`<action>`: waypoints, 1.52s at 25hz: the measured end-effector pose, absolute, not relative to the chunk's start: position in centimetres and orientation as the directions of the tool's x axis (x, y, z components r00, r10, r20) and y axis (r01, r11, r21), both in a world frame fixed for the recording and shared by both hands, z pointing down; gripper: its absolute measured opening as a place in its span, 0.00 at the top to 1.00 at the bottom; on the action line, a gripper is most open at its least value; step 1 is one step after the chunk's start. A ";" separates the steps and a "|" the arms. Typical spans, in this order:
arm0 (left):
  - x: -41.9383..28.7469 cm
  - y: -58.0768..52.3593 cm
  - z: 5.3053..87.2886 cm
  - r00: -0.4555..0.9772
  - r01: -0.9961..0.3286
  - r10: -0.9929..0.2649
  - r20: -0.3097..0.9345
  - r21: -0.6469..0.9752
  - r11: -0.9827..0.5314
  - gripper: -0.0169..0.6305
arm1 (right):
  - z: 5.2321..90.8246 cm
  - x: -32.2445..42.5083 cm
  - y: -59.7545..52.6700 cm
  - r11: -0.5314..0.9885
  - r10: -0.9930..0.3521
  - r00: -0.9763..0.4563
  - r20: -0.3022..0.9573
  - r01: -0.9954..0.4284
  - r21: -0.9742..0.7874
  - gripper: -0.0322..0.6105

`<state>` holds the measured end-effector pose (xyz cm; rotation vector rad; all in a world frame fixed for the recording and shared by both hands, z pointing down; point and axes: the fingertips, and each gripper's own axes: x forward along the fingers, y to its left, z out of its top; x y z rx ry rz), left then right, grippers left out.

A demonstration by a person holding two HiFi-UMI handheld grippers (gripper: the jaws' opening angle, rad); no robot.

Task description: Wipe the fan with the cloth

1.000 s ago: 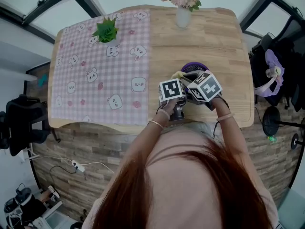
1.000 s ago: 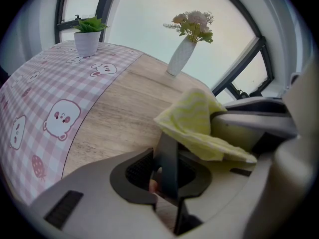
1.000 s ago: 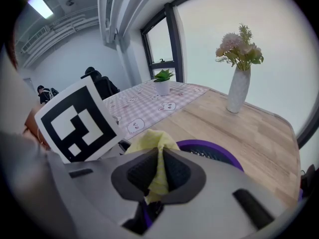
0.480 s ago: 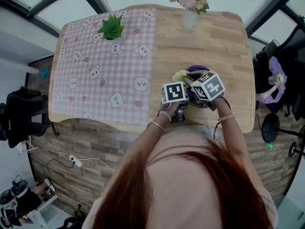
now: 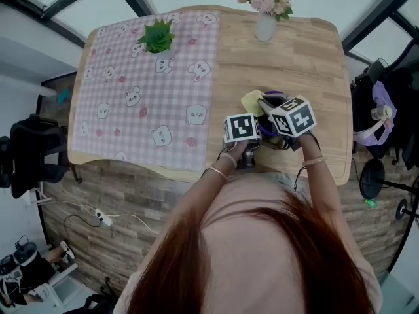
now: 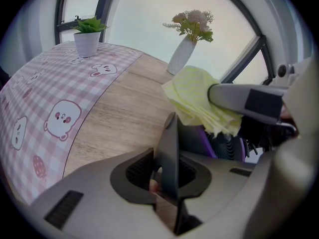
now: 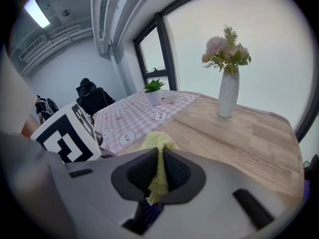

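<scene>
A small purple fan (image 5: 270, 124) stands on the wooden table (image 5: 314, 64) near its front edge. My left gripper (image 6: 168, 169) is shut on a thin dark upright part of the fan (image 6: 172, 143) and holds it in place. A folded yellow cloth (image 6: 198, 99) sits over the fan's top. My right gripper (image 7: 158, 172) is shut on the cloth (image 7: 157, 156), with the purple fan grille (image 7: 148, 212) showing just below its jaws. In the head view both marker cubes sit side by side over the fan, and the cloth (image 5: 252, 101) sticks out to the fan's far left.
A white vase of flowers (image 5: 264, 19) stands at the table's far edge. A small potted plant (image 5: 157, 39) sits on the pink checked mat (image 5: 131, 103) covering the table's left half. A dark chair (image 5: 26, 159) is left of the table, gym gear (image 5: 380, 169) right.
My right gripper has slid a little to the right across the fan's top with the cloth. The left gripper has kept still on the fan.
</scene>
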<state>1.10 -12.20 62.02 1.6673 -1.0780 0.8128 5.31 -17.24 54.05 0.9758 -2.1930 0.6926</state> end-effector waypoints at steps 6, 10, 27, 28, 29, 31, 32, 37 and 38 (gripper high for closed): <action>1.0 -12.1 62.0 0.391 -0.920 -0.286 0.875 0.360 -0.155 0.87 | 52.0 6.5 -17.2 0.579 -0.512 -0.530 0.676 -0.794 -0.185 0.91; 0.9 -12.2 62.1 0.392 -0.920 -0.285 0.875 0.362 -0.153 0.87 | 50.6 7.2 -16.7 0.578 -0.549 -0.539 0.639 -0.797 -0.176 0.91; 1.0 -12.2 62.1 0.392 -0.920 -0.291 0.873 0.363 -0.149 0.86 | 52.2 8.7 -12.0 0.555 -0.535 -0.506 0.677 -0.814 -0.170 0.91; 1.0 -12.2 62.1 0.392 -0.920 -0.291 0.873 0.363 -0.149 0.86 | 52.6 8.4 -11.8 0.559 -0.522 -0.509 0.684 -0.810 -0.176 0.91; 1.1 -12.2 62.1 0.392 -0.920 -0.290 0.873 0.363 -0.149 0.86 | 52.9 8.1 -11.5 0.562 -0.510 -0.510 0.693 -0.807 -0.180 0.91; 1.1 -12.2 62.1 0.391 -0.920 -0.289 0.874 0.362 -0.150 0.86 | 53.7 7.9 -11.2 0.566 -0.488 -0.502 0.714 -0.805 -0.178 0.91; 1.1 -12.2 62.1 0.390 -0.920 -0.290 0.874 0.361 -0.150 0.87 | 54.0 7.9 -11.1 0.568 -0.479 -0.494 0.726 -0.805 -0.173 0.91; 1.0 -12.0 61.9 0.373 -0.927 -0.291 0.881 0.340 -0.159 0.87 | 55.3 7.8 -10.2 0.587 -0.425 -0.452 0.784 -0.797 -0.142 0.91; 0.9 -12.0 61.9 0.368 -0.929 -0.290 0.883 0.334 -0.160 0.87 | 55.5 7.8 -10.2 0.591 -0.416 -0.446 0.792 -0.795 -0.136 0.91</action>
